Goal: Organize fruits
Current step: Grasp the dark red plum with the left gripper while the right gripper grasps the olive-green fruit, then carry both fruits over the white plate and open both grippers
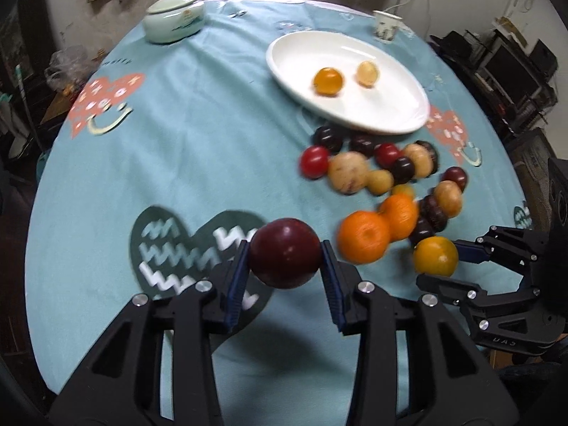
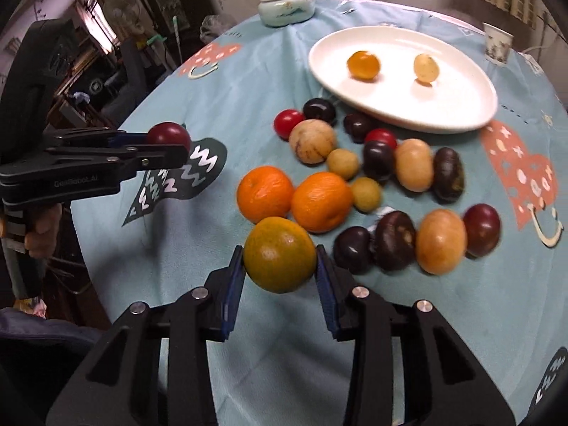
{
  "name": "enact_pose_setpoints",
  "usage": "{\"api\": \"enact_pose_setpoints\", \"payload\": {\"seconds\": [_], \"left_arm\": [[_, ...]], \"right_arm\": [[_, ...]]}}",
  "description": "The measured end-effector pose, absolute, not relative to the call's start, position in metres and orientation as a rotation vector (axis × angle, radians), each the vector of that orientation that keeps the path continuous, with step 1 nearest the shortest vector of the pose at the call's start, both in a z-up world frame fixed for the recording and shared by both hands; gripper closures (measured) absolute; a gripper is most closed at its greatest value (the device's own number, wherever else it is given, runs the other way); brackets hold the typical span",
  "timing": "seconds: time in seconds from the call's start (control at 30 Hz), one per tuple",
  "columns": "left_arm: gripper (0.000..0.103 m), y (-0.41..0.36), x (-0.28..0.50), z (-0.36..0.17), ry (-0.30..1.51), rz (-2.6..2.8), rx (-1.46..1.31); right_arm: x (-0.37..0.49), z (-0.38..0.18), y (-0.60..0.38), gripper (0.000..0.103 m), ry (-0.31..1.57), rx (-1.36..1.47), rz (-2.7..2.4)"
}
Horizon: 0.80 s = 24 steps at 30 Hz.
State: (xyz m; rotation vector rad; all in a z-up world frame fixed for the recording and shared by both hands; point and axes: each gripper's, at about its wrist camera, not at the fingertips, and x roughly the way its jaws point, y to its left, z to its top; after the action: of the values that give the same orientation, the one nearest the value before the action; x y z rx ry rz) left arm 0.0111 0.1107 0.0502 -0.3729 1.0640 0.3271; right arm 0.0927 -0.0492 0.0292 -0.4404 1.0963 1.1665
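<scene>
A dark red plum (image 1: 284, 252) is clamped in the left gripper (image 1: 284, 261), a greenish orange (image 2: 279, 254) in the right gripper (image 2: 280, 262). Beyond the loose fruit pile (image 2: 372, 177) on the tablecloth (image 1: 195, 135), a small orange fruit (image 1: 328, 81) and a pale yellow fruit (image 1: 367, 74) are held well apart in the white plate (image 1: 390, 113).

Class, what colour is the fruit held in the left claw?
Dark red fruit, clearest in the left wrist view.
</scene>
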Motion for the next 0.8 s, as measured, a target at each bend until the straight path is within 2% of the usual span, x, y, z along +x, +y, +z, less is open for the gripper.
{"api": "enact_pose_setpoints", "payload": {"seconds": [0.27,0.53,0.8], "left_arm": [[0.063,0.079,0.069,0.061,1.072,0.188,-0.305],[0.063,0.092,0.125,0.087,1.006,0.201,-0.274],[0.063,0.109,0.183,0.098,0.979,0.219,-0.257]], "right_arm": [[0.137,0.055,-0.067,0.064,1.018,-0.336,1.045],[0.195,0.087,-0.059,0.064,0.924,-0.256,0.976],[0.245,0.086,-0.038,0.064,0.912,-0.238,0.939]]}}
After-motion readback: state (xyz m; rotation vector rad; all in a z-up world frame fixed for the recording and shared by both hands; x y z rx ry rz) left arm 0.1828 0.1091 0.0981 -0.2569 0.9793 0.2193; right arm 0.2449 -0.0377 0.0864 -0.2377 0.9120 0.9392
